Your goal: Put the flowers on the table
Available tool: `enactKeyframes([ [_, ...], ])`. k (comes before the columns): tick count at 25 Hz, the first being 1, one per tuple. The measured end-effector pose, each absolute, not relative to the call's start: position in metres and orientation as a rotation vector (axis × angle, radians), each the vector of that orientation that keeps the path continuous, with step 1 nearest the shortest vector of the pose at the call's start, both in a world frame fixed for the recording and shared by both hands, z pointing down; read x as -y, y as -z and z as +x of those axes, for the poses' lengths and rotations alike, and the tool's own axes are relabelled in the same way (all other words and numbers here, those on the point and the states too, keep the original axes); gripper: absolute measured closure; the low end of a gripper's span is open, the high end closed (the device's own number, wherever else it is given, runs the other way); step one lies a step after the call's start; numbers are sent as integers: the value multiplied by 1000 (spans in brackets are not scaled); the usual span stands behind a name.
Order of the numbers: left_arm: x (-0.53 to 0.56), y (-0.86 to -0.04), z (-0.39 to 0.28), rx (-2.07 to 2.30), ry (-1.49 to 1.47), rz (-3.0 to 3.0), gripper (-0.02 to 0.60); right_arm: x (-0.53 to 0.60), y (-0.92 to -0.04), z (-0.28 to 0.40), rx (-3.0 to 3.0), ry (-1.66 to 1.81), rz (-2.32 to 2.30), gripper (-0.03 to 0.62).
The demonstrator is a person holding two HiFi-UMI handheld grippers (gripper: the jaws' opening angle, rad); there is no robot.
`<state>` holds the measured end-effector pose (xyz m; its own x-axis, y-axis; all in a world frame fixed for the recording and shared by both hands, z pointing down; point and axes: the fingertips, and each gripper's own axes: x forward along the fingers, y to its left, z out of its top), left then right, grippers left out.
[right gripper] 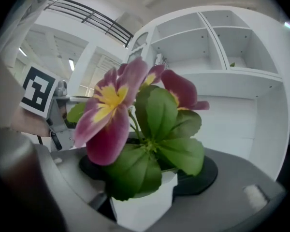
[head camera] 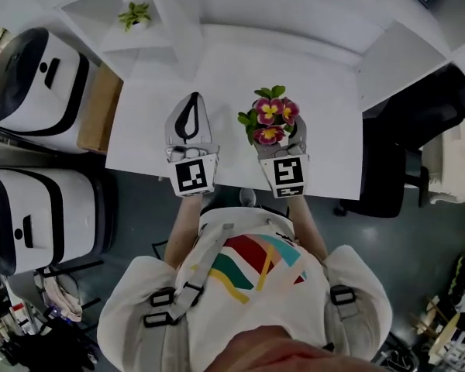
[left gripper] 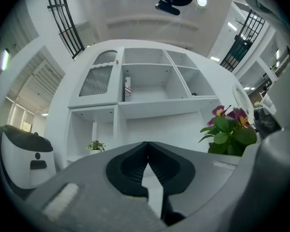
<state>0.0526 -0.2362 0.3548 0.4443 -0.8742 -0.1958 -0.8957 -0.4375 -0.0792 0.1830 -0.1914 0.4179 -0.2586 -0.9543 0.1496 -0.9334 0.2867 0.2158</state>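
Note:
A white pot of pink-and-yellow flowers (head camera: 270,116) with green leaves sits between the jaws of my right gripper (head camera: 277,139), over the near middle of the white table (head camera: 325,107). In the right gripper view the white pot (right gripper: 144,204) fills the gap between the jaws, which stand wide and press on its sides; the blooms (right gripper: 112,111) hide much of the view. I cannot tell whether the pot rests on the table. My left gripper (head camera: 191,101) lies just left of it, shut and empty, its jaws meeting (left gripper: 146,150). The flowers (left gripper: 230,127) show at its right.
A white shelf unit (head camera: 178,22) stands behind the table, with a small green plant (head camera: 134,14) in a low cubby. Two white-and-black machines (head camera: 32,84) (head camera: 39,215) and a brown box (head camera: 99,107) stand at the left. A black chair (head camera: 418,122) is at the right.

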Motion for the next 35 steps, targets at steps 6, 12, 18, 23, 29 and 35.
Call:
enactKeyframes([
  [6,226,-364,47,-1693,-177,-2426,577,202,-428,174,2429,132,1578,250],
  [12,212,-373,42,-1776,-130,-2381,577,203,-436,165,2498,104,1496,250],
  [18,205,-376,37,-1845,-120,-2338,577,199,-444,156,2529,76,1415,250],
  [23,204,-381,27,-1859,-118,-2339,577,199,-451,151,2520,54,1422,250],
  [29,216,-387,6,-1856,-117,-2357,577,207,-453,147,2494,16,1526,250],
  [35,235,-394,-17,-1851,-105,-2368,577,223,-455,129,2464,-9,1542,250],
])
